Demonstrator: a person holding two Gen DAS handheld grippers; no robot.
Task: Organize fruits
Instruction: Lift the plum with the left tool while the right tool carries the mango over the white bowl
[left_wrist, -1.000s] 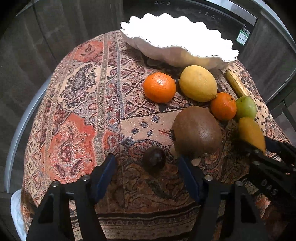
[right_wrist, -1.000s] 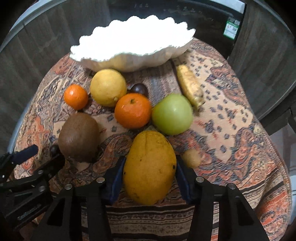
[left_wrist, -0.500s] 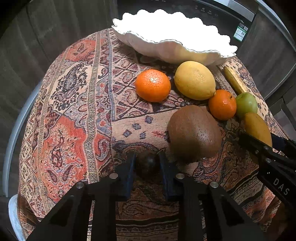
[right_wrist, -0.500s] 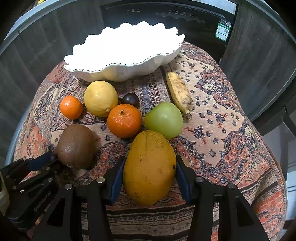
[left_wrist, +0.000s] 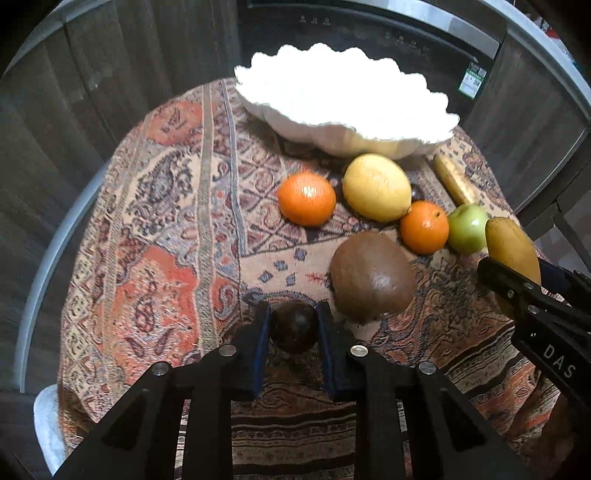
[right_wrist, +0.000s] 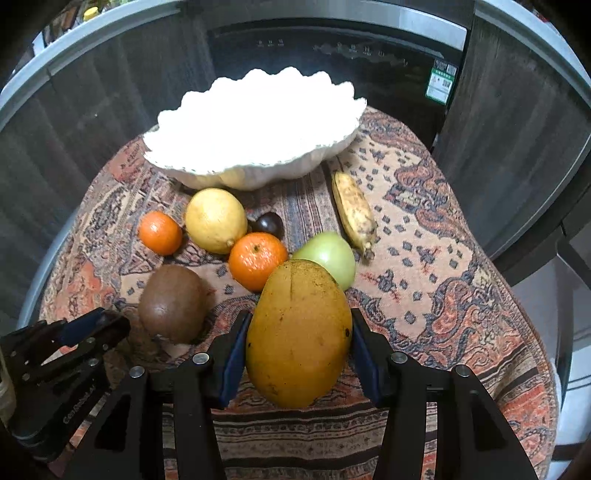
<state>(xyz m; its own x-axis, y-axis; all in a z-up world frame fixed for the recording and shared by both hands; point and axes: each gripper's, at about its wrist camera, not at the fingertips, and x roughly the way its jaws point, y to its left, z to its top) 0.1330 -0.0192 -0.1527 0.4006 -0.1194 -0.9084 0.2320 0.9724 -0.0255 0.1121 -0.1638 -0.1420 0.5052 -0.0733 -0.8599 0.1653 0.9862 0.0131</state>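
Note:
My left gripper (left_wrist: 292, 321) is shut on a small dark round fruit (left_wrist: 294, 326), held above the patterned cloth. My right gripper (right_wrist: 298, 325) is shut on a large yellow mango (right_wrist: 299, 332), lifted off the cloth; the mango also shows in the left wrist view (left_wrist: 511, 251). A white scalloped bowl (left_wrist: 347, 127) stands at the back of the table, also in the right wrist view (right_wrist: 251, 162). In front of it lie a lemon (left_wrist: 376, 186), two oranges (left_wrist: 306, 199) (left_wrist: 424, 227), a brown kiwi (left_wrist: 371, 277), a green apple (left_wrist: 467, 229), a banana (right_wrist: 354, 214) and a second dark fruit (right_wrist: 269, 224).
The round table carries a patterned cloth (left_wrist: 155, 229) with a metal rim (left_wrist: 48, 251) on the left. Dark cabinets and an appliance front (right_wrist: 332, 48) stand behind the table. The other gripper's body (right_wrist: 55, 369) shows at lower left in the right wrist view.
My left gripper closed on the small dark fruit and lifted it. My right gripper rose with the mango; both views pulled back and up from the table.

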